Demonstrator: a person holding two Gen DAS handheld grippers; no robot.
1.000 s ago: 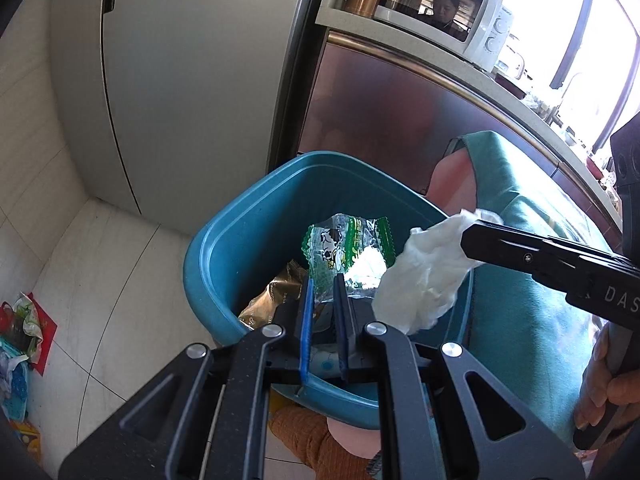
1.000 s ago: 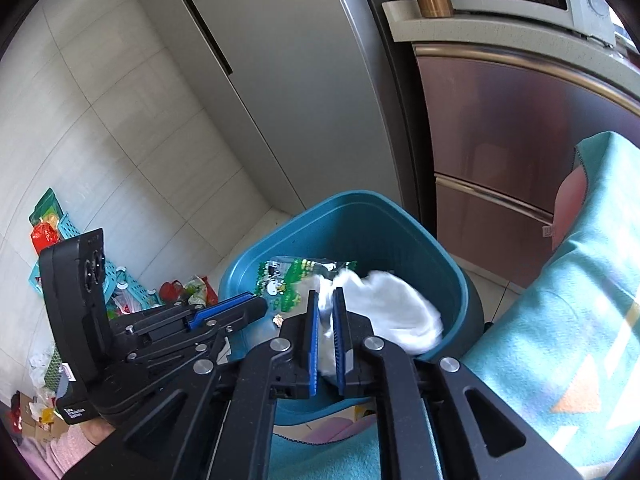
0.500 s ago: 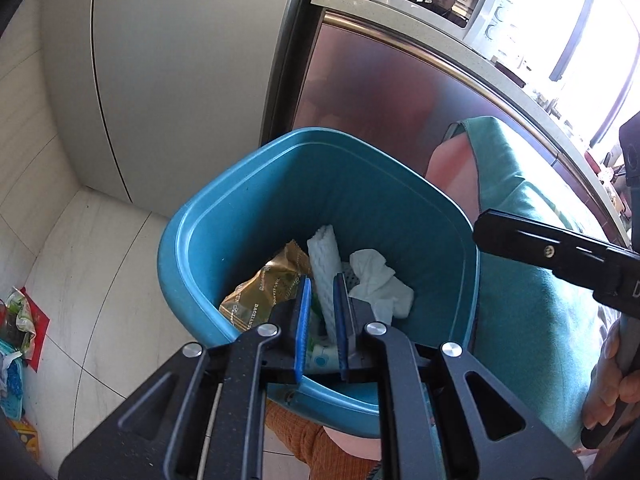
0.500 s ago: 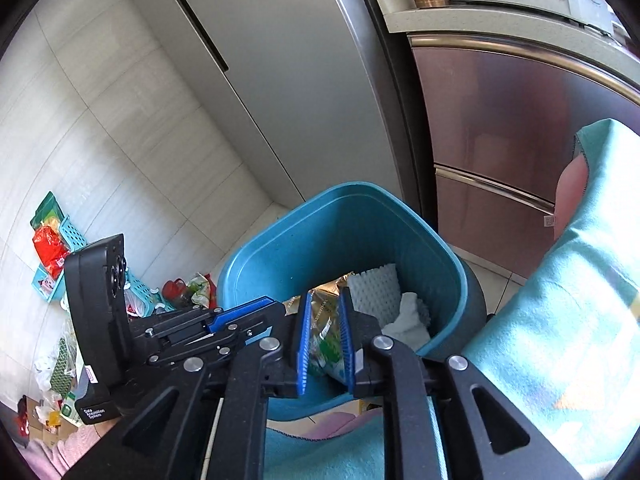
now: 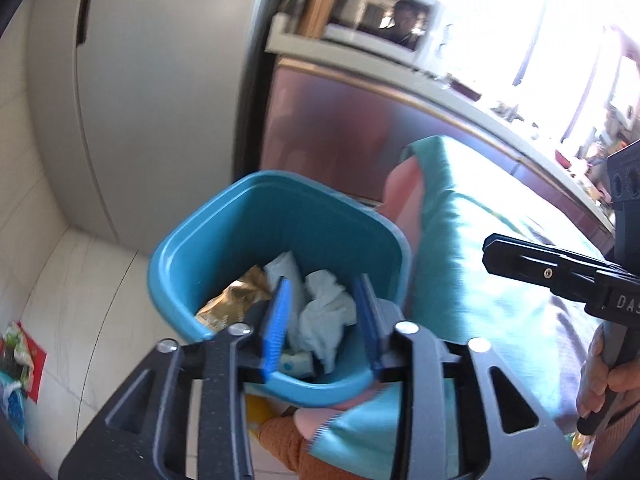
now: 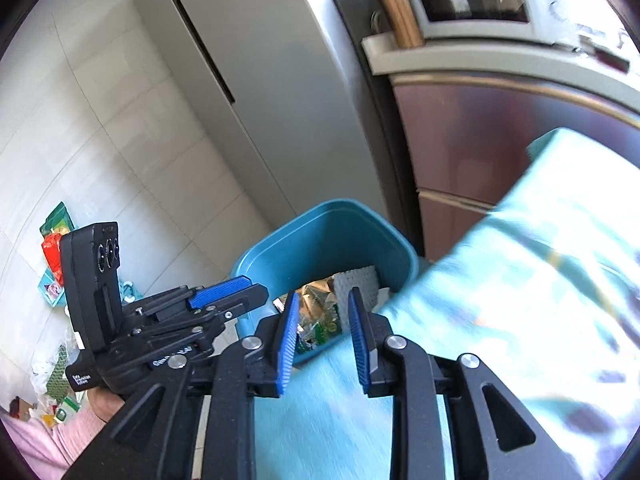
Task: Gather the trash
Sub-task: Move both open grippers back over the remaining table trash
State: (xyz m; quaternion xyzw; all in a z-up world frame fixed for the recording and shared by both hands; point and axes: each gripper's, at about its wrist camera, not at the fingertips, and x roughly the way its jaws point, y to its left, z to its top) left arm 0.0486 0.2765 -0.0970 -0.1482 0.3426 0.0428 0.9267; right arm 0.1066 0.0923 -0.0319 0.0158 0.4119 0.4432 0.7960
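A blue trash bin [image 5: 240, 216] stands on the floor beside a teal-covered surface; it also shows in the right wrist view [image 6: 316, 232]. Inside lie crumpled white tissue [image 5: 328, 312], a gold wrapper [image 5: 236, 300] and a green and clear snack wrapper [image 6: 320, 324]. My left gripper [image 5: 324, 280] is open and empty just above the bin's near rim. My right gripper [image 6: 322, 300] is open and empty, above the bin's right edge and the teal cloth. The right gripper also shows in the left wrist view [image 5: 492, 248], to the right of the bin.
A grey fridge [image 5: 160, 80] and a brown cabinet [image 5: 340, 132] with a microwave [image 6: 472, 0] stand behind the bin. The teal cloth [image 6: 520, 260] covers the surface on the right. Loose packets and trash [image 6: 56, 240] lie on the tiled floor at left.
Both grippers opened. The tissue and the snack wrapper dropped into the bin. Both grippers have pulled back from the bin, the right one toward the teal cloth.
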